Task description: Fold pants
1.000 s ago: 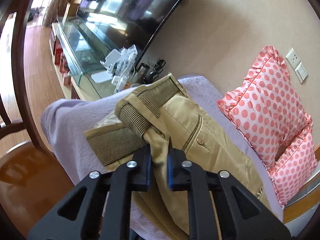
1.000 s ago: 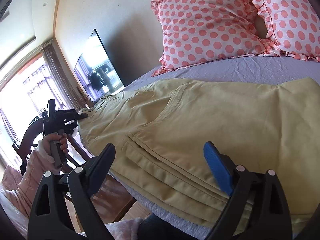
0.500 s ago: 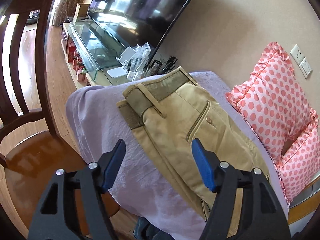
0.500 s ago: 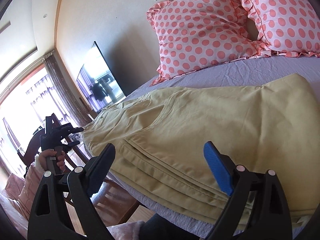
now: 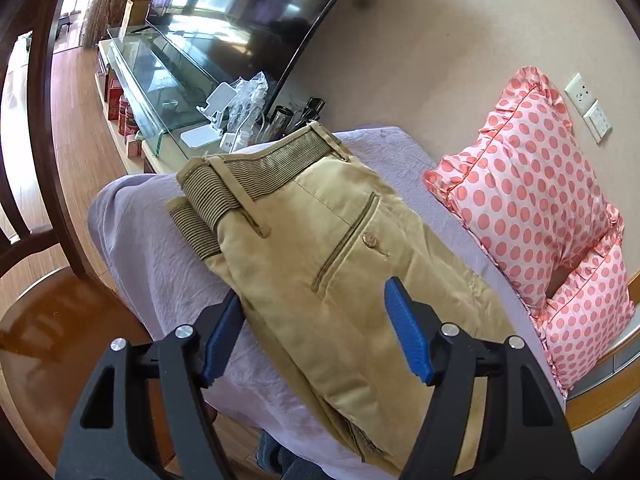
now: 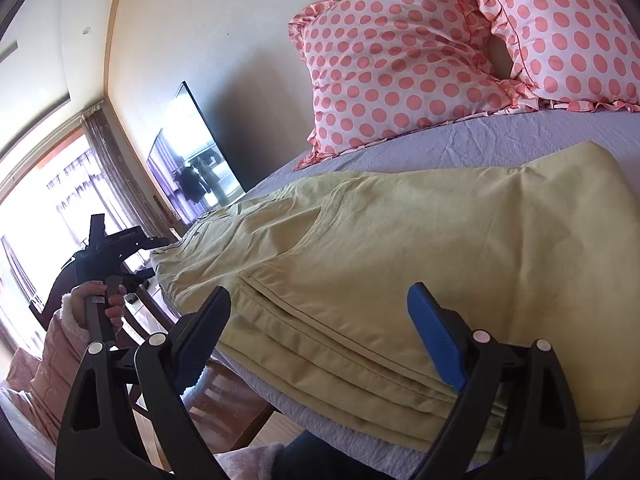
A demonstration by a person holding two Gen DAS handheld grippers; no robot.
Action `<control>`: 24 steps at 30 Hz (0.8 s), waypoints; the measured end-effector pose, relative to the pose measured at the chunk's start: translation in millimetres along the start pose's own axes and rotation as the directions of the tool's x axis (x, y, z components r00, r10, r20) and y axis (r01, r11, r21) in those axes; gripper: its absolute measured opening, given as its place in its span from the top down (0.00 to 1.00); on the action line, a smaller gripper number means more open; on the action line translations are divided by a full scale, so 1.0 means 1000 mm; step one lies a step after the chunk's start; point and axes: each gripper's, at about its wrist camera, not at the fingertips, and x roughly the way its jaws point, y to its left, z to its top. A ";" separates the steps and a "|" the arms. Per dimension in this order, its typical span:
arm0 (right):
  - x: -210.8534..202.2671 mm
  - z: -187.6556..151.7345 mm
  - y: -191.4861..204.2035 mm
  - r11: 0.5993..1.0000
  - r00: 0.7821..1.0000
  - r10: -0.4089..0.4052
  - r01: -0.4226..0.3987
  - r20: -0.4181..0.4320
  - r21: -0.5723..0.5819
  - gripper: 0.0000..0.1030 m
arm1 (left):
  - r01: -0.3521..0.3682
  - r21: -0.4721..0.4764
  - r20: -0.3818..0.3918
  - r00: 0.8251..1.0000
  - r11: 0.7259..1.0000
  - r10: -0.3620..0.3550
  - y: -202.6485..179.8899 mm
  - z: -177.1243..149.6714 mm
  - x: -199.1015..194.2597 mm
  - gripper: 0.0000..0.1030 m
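Observation:
Khaki pants (image 5: 336, 264) lie folded on a lilac-covered bed (image 5: 160, 248), waistband (image 5: 256, 172) toward the bed's end near the TV. My left gripper (image 5: 316, 340) is open and empty, hovering over the near edge of the pants below the back pocket (image 5: 348, 240). In the right wrist view the pants (image 6: 400, 248) spread across the bed in stacked layers. My right gripper (image 6: 320, 344) is open and empty over their near folded edge. The left gripper (image 6: 120, 248) shows there at the far left, held in a hand.
Two pink polka-dot pillows (image 5: 532, 204) lean on the wall at the bed's head. A TV (image 5: 248, 12) stands on a glass cabinet (image 5: 156, 80) with small items. A dark wooden chair (image 5: 36, 160) stands by the bed's end over wooden floor.
My left gripper let go of the waistband, opened, and pulled back, then shifted toward the pocket area. The waistband now lies flat. My right gripper stayed open and drew back slightly.

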 end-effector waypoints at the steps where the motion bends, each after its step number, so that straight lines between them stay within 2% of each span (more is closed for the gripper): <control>1: -0.001 -0.001 0.000 1.000 1.000 0.002 -0.002 0.000 -0.001 0.11 | -0.001 -0.020 -0.002 1.000 1.000 0.001 0.004 0.003 0.005 0.34; 4: -0.004 -0.001 0.000 1.000 1.000 0.015 -0.015 0.006 0.004 0.11 | -0.003 -0.071 0.021 1.000 0.997 0.005 0.018 0.012 0.012 0.44; 5: -0.006 0.000 -0.001 1.000 1.000 0.019 -0.019 0.009 0.006 0.11 | -0.004 -0.088 0.028 1.000 0.996 0.006 0.022 0.015 0.014 0.52; 8: -0.009 0.000 -0.002 1.000 0.999 0.026 -0.026 0.020 0.011 0.11 | -0.005 -0.127 0.044 0.999 0.992 0.010 0.031 0.023 0.018 0.87; 9: -0.010 0.001 -0.003 1.000 0.999 0.027 -0.027 0.025 0.013 0.11 | -0.015 -0.112 0.041 0.999 0.994 0.020 0.027 0.024 0.019 0.90; 11: -0.012 0.001 -0.005 1.000 0.999 0.025 -0.026 0.035 0.018 0.11 | -0.069 -0.014 0.064 0.996 0.998 0.070 0.005 0.027 0.014 0.91; 12: -0.014 0.002 -0.006 1.000 0.999 0.019 -0.020 0.043 0.019 0.11 | -0.064 0.032 0.087 0.994 0.997 0.061 -0.009 0.028 0.007 0.92; 14: -0.021 0.004 -0.010 1.000 0.998 0.009 -0.010 0.065 0.024 0.11 | -0.018 0.120 0.127 0.992 0.993 0.003 -0.044 0.030 -0.012 0.92; 16: -0.031 0.008 -0.016 0.999 0.996 -0.009 0.005 0.094 0.036 0.11 | 0.046 0.232 0.148 0.986 0.972 -0.082 -0.090 0.024 -0.032 0.93; 17: -0.037 0.009 -0.020 0.999 0.994 -0.019 0.015 0.111 0.043 0.11 | 0.085 0.302 0.147 0.980 0.950 -0.135 -0.118 0.017 -0.041 0.93; 19: -0.051 0.013 -0.028 0.997 0.988 -0.055 0.047 0.148 0.058 0.11 | 0.177 0.438 0.104 0.964 0.882 -0.245 -0.175 -0.008 -0.056 0.93; 20: -0.058 0.015 -0.033 0.995 0.983 -0.079 0.068 0.167 0.068 0.11 | 0.235 0.500 0.068 0.949 0.833 -0.308 -0.203 -0.025 -0.062 0.93; 22: -0.074 0.017 -0.044 0.989 0.971 -0.126 0.109 0.201 0.098 0.10 | 0.354 0.594 -0.033 0.908 0.722 -0.418 -0.253 -0.064 -0.071 0.92; 24: -0.092 0.017 -0.055 0.979 0.956 -0.178 0.148 0.231 0.139 0.08 | 0.461 0.645 -0.166 0.863 0.609 -0.478 -0.292 -0.109 -0.070 0.92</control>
